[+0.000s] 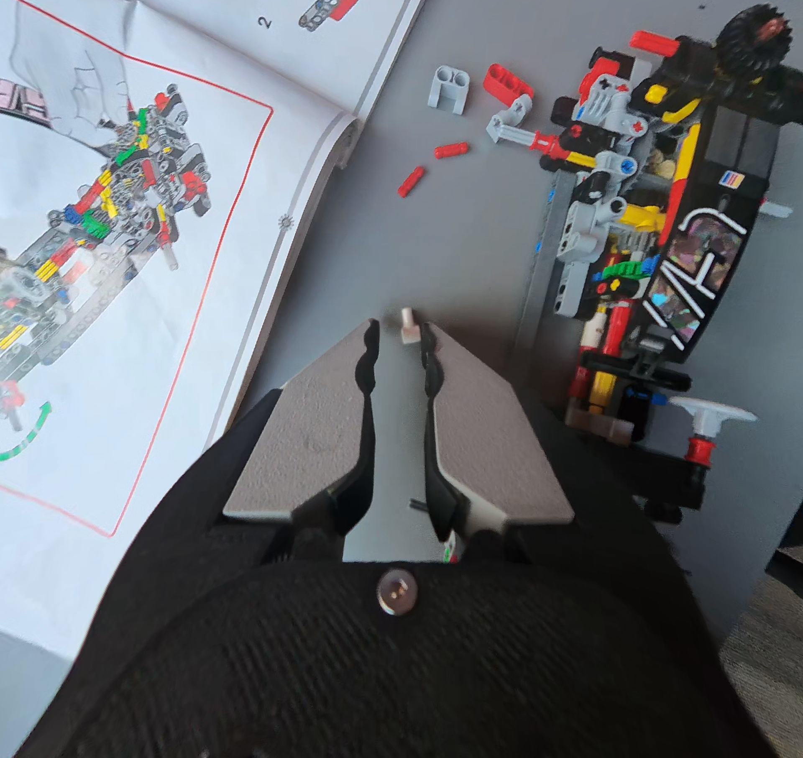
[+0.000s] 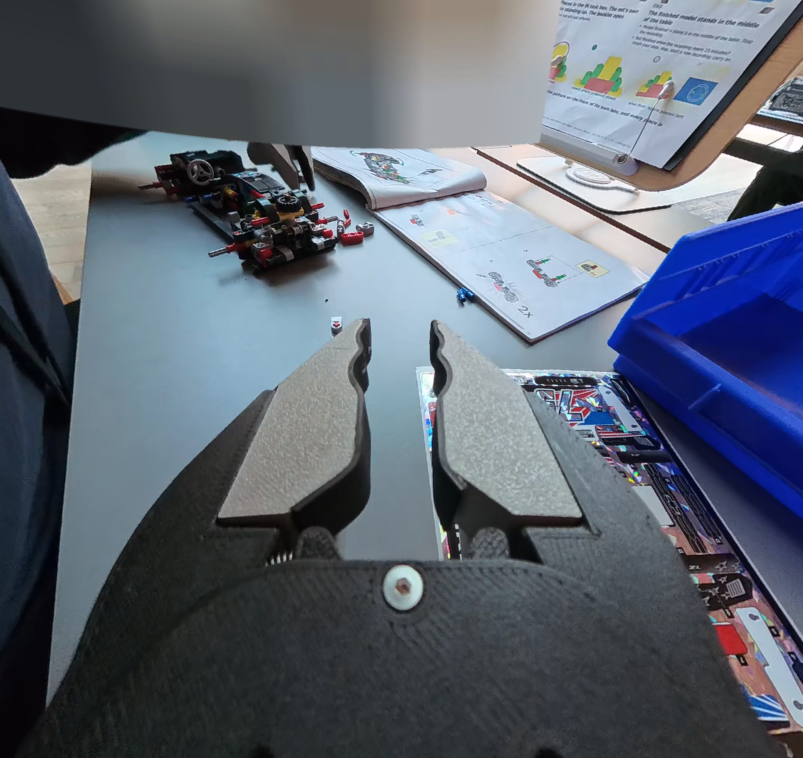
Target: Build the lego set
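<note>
In the left wrist view my left gripper (image 1: 400,333) hovers over the grey table (image 1: 434,237) with its jaws a little apart. A small pale T-shaped piece (image 1: 408,327) lies at the fingertips, close against the right pad; the left pad stands clear of it. The half-built black, red and yellow model car (image 1: 652,215) lies to the right. In the right wrist view my right gripper (image 2: 399,333) is open and empty above the table. A tiny grey piece with a red mark (image 2: 336,324) lies just left of its left fingertip. The model car (image 2: 260,215) lies farther off, with the left gripper (image 2: 287,168) behind it.
An open instruction booklet (image 1: 130,215) lies left of the left gripper. A grey connector (image 1: 449,87), a red beam (image 1: 506,83) and two red pins (image 1: 452,149) lie near the model. A blue bin (image 2: 717,346), a shiny sticker sheet (image 2: 608,433), blue pins (image 2: 464,294) and a stand with a sheet (image 2: 652,41) are to the right. The right gripper is farther from the grey connector (image 1: 449,87), some 25 cm, than the left, some 11 cm.
</note>
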